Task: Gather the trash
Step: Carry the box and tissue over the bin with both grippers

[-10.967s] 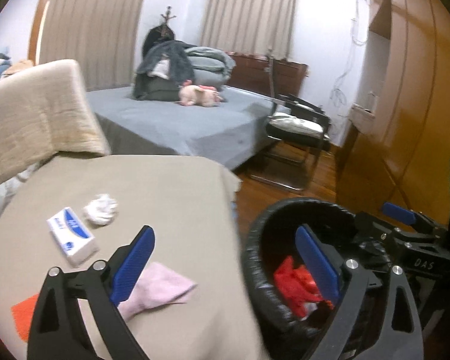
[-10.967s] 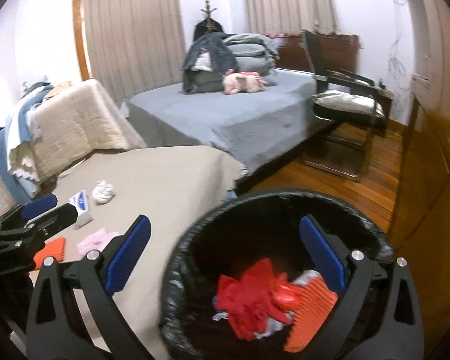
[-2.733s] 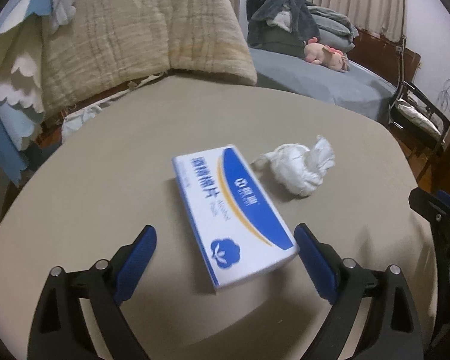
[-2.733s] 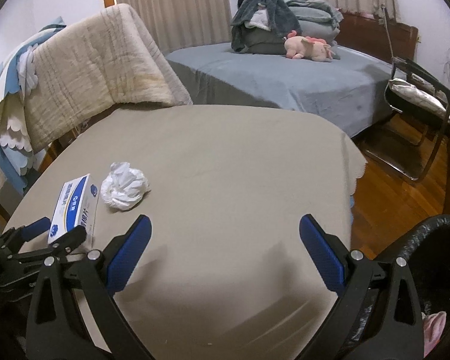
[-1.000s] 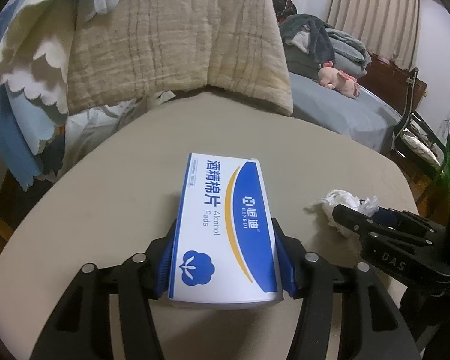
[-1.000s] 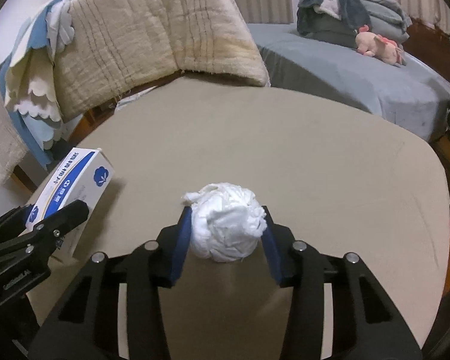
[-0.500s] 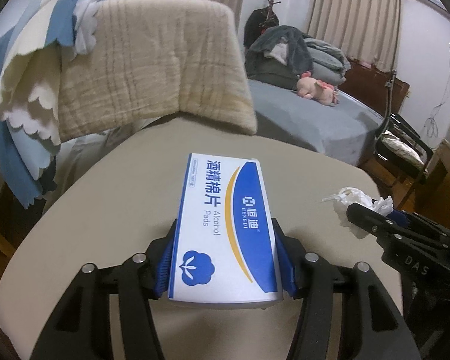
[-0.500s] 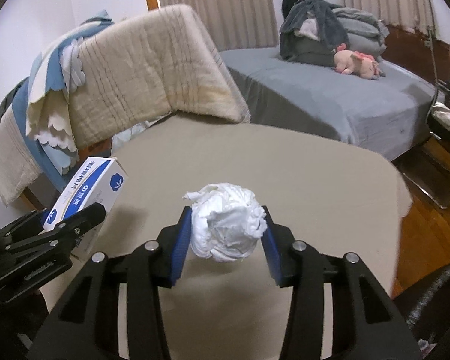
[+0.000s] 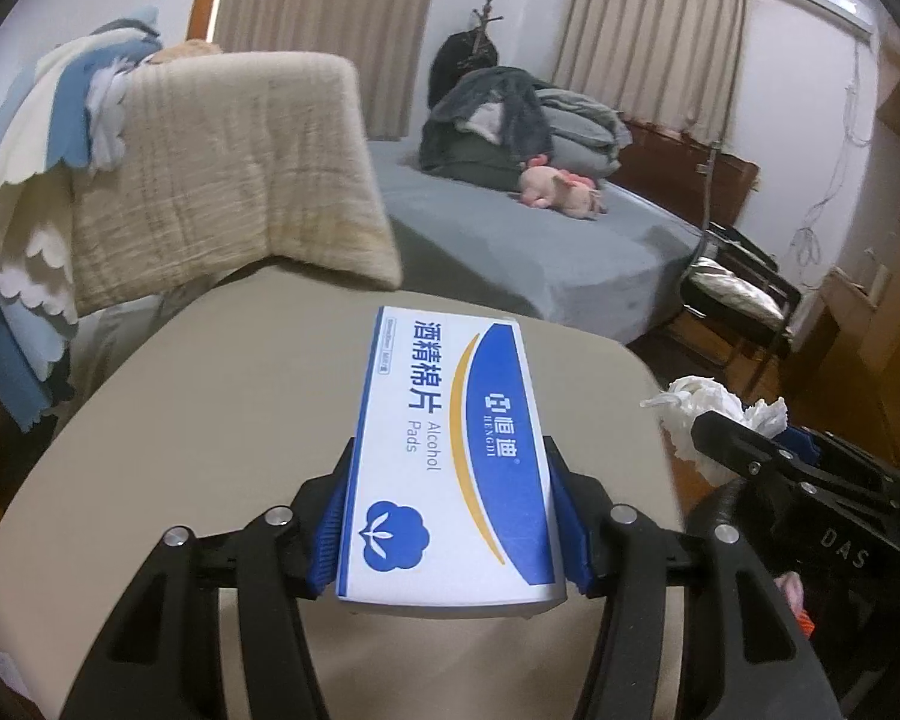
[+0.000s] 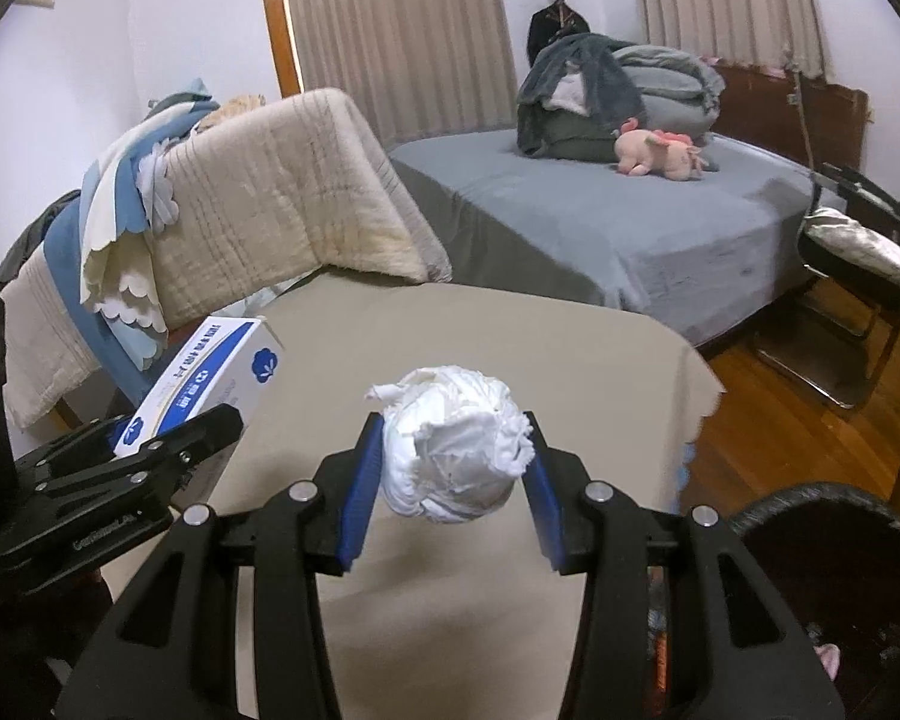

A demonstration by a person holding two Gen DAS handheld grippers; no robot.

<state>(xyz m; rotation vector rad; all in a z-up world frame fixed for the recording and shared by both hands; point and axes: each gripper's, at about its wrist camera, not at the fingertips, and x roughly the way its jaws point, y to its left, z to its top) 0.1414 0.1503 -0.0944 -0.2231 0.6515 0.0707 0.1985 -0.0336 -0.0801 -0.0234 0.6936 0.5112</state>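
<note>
My left gripper (image 9: 447,516) is shut on a white and blue box of alcohol pads (image 9: 444,450), held above the beige table (image 9: 210,408). My right gripper (image 10: 453,468) is shut on a crumpled white tissue ball (image 10: 453,441), also lifted off the table (image 10: 510,336). In the left wrist view the tissue (image 9: 690,405) and the right gripper's black body show at the right. In the right wrist view the box (image 10: 210,378) sits in the left gripper at the left. A black-lined trash bin (image 10: 834,546) stands at the lower right.
A chair draped with a beige quilt and blue-white blankets (image 10: 258,210) stands behind the table. Beyond it is a grey bed (image 10: 600,222) with piled clothes and a pink plush toy (image 10: 654,159). A black chair (image 10: 858,252) stands on the wooden floor to the right.
Both grippers have risen and drawn back from the table with their loads. The bed and the room's far side have come into view, and the trash bin now shows at the lower right.
</note>
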